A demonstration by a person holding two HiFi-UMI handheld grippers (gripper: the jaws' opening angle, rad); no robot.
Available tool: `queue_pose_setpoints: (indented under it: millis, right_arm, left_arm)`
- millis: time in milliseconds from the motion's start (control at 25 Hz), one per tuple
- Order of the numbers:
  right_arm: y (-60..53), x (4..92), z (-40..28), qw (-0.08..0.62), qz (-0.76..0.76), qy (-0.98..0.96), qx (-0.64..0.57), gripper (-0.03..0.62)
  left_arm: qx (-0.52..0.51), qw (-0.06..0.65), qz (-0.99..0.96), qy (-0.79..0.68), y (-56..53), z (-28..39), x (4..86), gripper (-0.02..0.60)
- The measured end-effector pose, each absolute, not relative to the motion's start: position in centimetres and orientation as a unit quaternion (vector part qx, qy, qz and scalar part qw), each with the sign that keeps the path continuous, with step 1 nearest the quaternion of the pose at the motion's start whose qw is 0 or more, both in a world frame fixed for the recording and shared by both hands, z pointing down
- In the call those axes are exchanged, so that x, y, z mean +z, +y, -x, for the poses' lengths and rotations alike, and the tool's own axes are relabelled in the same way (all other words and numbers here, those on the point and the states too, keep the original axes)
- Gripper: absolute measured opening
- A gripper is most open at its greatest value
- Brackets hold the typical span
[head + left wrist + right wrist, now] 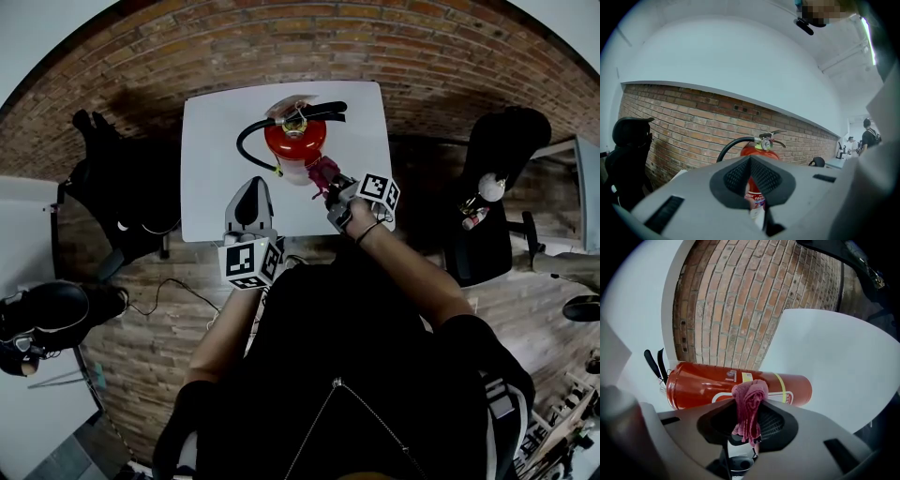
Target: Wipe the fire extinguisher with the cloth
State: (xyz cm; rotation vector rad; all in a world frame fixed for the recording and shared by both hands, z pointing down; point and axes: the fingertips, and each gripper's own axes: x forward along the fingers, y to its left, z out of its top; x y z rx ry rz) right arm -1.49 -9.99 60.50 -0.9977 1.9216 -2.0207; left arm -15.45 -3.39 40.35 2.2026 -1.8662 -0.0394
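While the cloth [750,397] is clamped in the right hand-held gripper [749,416], firm strokes should be drawn down the fire extinguisher [703,385], steadied by the closed, empty left hand-held gripper [751,161].

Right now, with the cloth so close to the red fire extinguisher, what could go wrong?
1. The fire extinguisher stands free on the white table. The left gripper is not holding it, so a hard push might tip it.
2. Only a small wad of cloth sticks out of the right gripper, so its jaws might scrape the paint.
3. The cloth could snag on the hose.
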Motion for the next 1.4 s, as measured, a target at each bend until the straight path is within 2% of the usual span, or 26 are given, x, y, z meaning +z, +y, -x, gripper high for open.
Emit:
queue_pose_setpoints:
  millis: [1400]
  right_arm:
    - [-8.8, 42.5, 1.6, 0.226, 0.257, 0.683, -0.646, 0.115]
  left_arm:
    - [-0.022, 0.11, -0.767, -0.632, -3.7, 14.7, 38.6, 0.009]
